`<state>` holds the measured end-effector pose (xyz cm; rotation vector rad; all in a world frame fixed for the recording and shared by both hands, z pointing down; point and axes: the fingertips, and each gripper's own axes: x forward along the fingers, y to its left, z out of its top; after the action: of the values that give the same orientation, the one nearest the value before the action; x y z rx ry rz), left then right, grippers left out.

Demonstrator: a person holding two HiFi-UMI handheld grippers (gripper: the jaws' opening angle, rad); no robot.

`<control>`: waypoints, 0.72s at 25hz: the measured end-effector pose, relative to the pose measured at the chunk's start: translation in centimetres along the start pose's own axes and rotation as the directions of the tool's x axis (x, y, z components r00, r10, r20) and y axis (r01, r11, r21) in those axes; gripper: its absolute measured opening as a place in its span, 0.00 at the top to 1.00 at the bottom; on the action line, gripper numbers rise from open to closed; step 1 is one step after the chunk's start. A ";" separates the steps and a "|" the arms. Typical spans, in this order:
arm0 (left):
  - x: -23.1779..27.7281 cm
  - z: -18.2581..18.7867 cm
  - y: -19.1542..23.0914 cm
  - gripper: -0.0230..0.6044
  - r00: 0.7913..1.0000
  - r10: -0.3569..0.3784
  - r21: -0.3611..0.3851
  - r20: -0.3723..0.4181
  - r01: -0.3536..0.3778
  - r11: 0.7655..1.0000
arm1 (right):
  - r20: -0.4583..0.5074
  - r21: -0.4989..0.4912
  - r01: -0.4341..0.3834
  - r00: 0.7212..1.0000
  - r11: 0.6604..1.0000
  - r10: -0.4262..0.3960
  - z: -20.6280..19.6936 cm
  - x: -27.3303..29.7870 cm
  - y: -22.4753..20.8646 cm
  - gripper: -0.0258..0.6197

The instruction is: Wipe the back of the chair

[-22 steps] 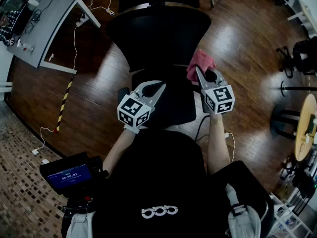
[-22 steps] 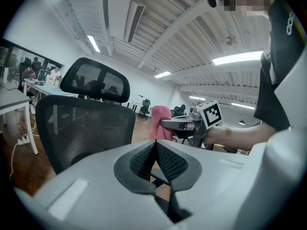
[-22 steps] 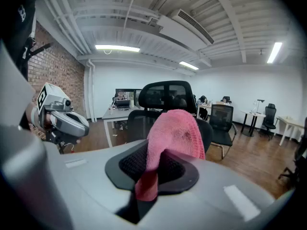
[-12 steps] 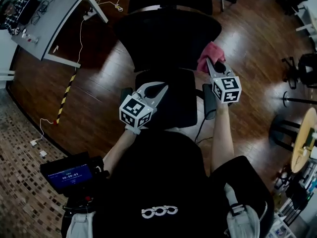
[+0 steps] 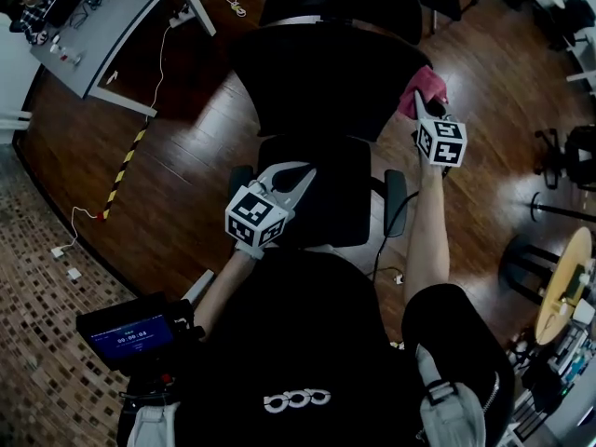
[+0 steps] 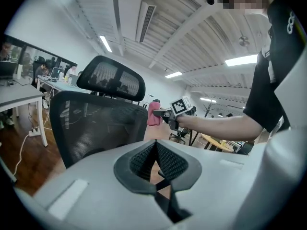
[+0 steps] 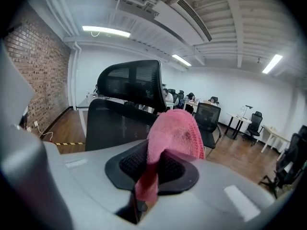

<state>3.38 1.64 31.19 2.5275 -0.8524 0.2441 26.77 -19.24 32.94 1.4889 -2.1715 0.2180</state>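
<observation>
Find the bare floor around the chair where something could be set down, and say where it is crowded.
Bare wood floor lies between the grey desk and the chair, and again right of the chair, beyond the pink cloth in the right tongs. Cables crowd the desk's foot.

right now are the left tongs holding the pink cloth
No, the pink cloth is clamped in the right tongs, while the left tongs are shut on nothing.

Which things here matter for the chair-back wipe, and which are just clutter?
Job:
chair back
pink cloth
right tongs, gripping it
left tongs, shut, empty

Lying about:
grey desk
striped floor tape
round wooden table
</observation>
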 end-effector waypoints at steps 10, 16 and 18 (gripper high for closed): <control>-0.2 0.1 1.1 0.97 0.999 0.050 -0.026 -0.003 -0.050 0.998 | -0.092 -0.021 0.127 0.987 0.992 -0.128 -0.5 3.5 -5.5 0.89; 0.7 0.7 0.7 0.97 0.999 0.044 -0.012 0.002 -0.044 0.999 | -0.195 -0.060 0.255 0.945 0.965 -0.262 -2.5 4.3 -7.9 0.90; 0.7 0.7 0.6 0.97 0.999 0.044 -0.008 0.002 -0.044 0.999 | -0.213 -0.071 0.240 0.945 0.968 -0.250 -2.6 5.2 -7.4 0.90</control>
<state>3.58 0.48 31.04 2.5040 -0.9091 0.2511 32.85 -25.44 36.67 1.6110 -1.7880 0.2350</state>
